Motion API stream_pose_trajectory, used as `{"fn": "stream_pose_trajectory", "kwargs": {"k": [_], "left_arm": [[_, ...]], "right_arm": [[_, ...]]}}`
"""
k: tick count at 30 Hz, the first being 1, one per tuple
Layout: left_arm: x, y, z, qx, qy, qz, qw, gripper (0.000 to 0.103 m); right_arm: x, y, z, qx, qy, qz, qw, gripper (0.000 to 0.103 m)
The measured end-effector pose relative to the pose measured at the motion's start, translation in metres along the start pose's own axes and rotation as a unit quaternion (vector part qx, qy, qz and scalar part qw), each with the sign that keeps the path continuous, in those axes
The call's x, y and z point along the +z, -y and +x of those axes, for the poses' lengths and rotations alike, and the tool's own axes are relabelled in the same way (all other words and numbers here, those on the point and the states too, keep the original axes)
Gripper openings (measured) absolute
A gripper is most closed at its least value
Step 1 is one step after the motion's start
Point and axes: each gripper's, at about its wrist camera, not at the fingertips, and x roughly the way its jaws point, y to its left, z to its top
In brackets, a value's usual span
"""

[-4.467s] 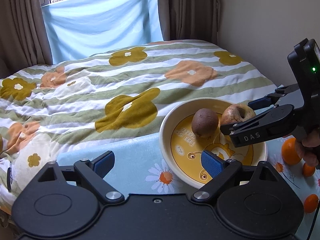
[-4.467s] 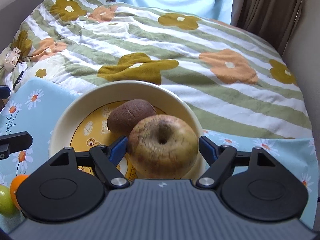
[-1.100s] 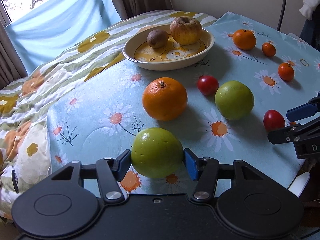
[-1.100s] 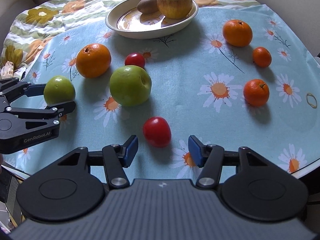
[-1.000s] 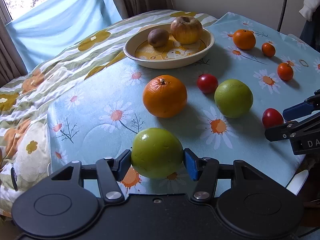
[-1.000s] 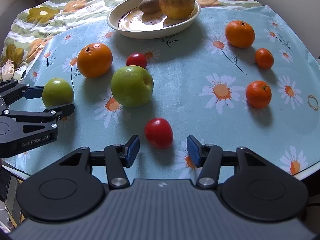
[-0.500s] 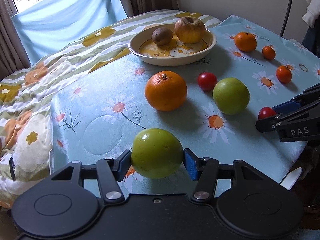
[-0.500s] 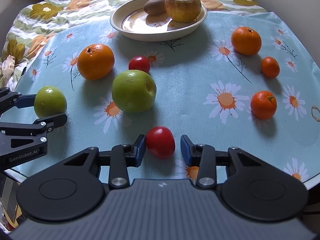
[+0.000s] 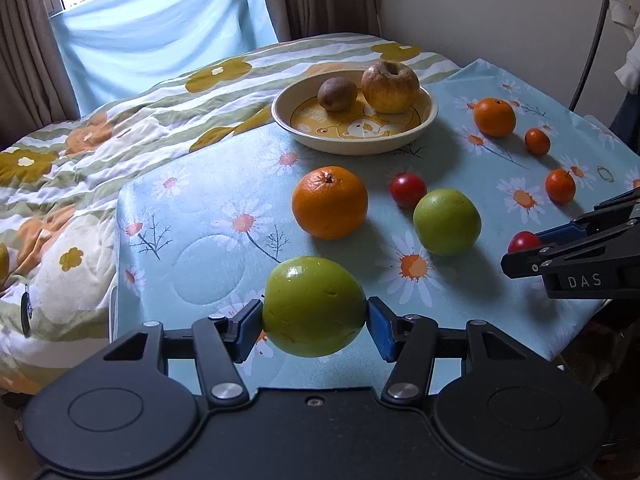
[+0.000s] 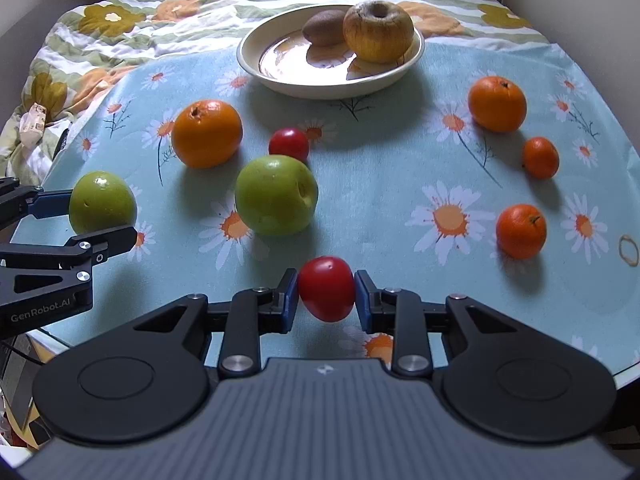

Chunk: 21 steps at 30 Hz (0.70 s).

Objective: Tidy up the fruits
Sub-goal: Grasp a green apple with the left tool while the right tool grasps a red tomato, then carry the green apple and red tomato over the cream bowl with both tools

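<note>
My left gripper [image 9: 314, 320] is shut on a green apple [image 9: 314, 306] and holds it above the near left of the daisy cloth; the apple also shows in the right wrist view [image 10: 102, 202]. My right gripper [image 10: 326, 294] is shut on a red tomato [image 10: 326, 288], partly hidden in the left wrist view [image 9: 522, 241]. A cream bowl [image 9: 426, 122] at the far side holds a kiwi [image 9: 337, 94] and a wrinkled yellow apple [image 9: 390, 86].
On the cloth lie a big orange [image 10: 206, 133], a second green apple [image 10: 276, 195], another red tomato [image 10: 289, 143], an orange [image 10: 497, 103] and two small mandarins [image 10: 540, 157] [image 10: 521, 231]. A flowered bedspread [image 9: 80, 140] lies beyond. The table edge is near both grippers.
My right gripper has closed on the red tomato and lifted it a little. My left gripper has raised the green apple higher and drawn back slightly.
</note>
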Motion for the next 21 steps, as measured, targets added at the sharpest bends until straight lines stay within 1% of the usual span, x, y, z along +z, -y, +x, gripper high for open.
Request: {"fn": "stream_pose_trajectory", "kwargs": {"k": [8,19,21], "left_arm": [[0.015,0.015,-0.027,0.005,0.02,-0.028,0.9994,0.06],[0.044,0.047,-0.058,0.036,0.054,-0.075,0.9951,0.06],[0.05,0.049,-0.06,0.03,0.056,-0.092,0.9938,0.06]], "right_arm": [[0.012,0.013,-0.028,0.016,0.021,-0.023,0.999,0.044],[0.035,0.043,-0.061,0.052,0.042,-0.074,0.995,0.044],[0.041,0.047,-0.066,0.058,0.044,-0.092,0.993,0.044]]}}
